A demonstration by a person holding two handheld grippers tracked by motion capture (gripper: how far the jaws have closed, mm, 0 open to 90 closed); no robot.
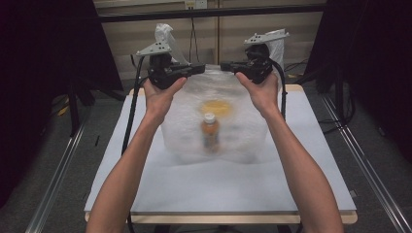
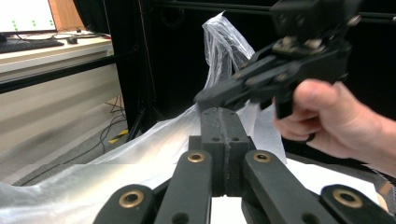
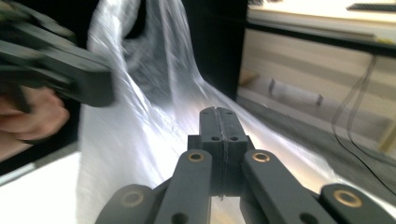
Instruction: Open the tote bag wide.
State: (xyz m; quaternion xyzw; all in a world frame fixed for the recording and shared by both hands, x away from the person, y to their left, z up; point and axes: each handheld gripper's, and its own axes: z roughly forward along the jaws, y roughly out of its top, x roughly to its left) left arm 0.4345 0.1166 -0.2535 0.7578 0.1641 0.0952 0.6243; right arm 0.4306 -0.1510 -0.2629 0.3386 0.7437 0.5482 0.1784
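Both grippers [image 1: 197, 69] [image 1: 227, 66] raised, clamped shut.

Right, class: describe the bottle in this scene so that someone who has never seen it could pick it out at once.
Start at the white table and find the big clear plastic bag that the two grippers hold up by its handles near the far edge. Look through the front of the bag: the bottle stands upright inside, small, amber-orange with a white cap. A blurred yellow thing lies behind it, flatter and with no cap.

Grey carpeted floor [image 1: 43, 160], pale panelled back wall [image 1: 243, 34], black curtains [image 1: 29, 73] either side, desk with monitor [image 2: 25, 16].
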